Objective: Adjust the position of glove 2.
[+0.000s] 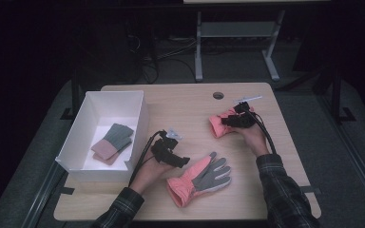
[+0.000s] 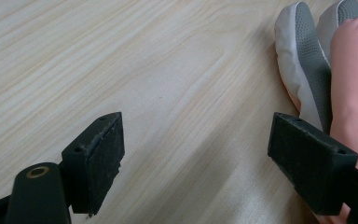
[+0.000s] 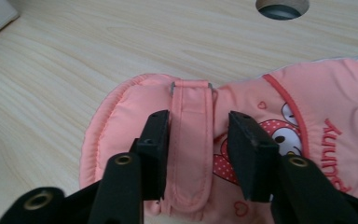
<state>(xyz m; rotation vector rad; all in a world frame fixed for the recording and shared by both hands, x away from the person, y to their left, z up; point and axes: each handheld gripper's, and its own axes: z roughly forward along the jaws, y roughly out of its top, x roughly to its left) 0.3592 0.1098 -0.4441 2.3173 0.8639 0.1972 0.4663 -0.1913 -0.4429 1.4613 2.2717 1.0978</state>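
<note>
While the person leans over the tabletop (image 1: pixel 190 102), each hand works a set of tongs. Right tongs (image 3: pixel 199 140) sit on the far pink glove (image 1: pixel 222 124), right of centre, w/ jaws part-closed either side of its wrist strap (image 3: pixel 192 140); strap lies between the pads, but I can't tell if they press it. That glove lies back-up, showing a cartoon print & red lettering in the right gripper view, cuff toward the left. A round cable hole (image 1: pixel 218 95) sits just beyond it at the far edge.

Left tongs (image 2: pixel 196 158) stand wide open, nothing between the jaws, low over bare wood. Just right of them lies the 2nd glove (image 1: pixel 198 179), pink w/ grey palm up, near the front edge, fingers pointing far-right; its grey fingertips show beside the right jaw in the left gripper view.

At the left, a white box (image 1: pixel 138 123) holds a grey-and-pink folded pair (image 1: pixel 112 142), well apart from both gloves.
</note>
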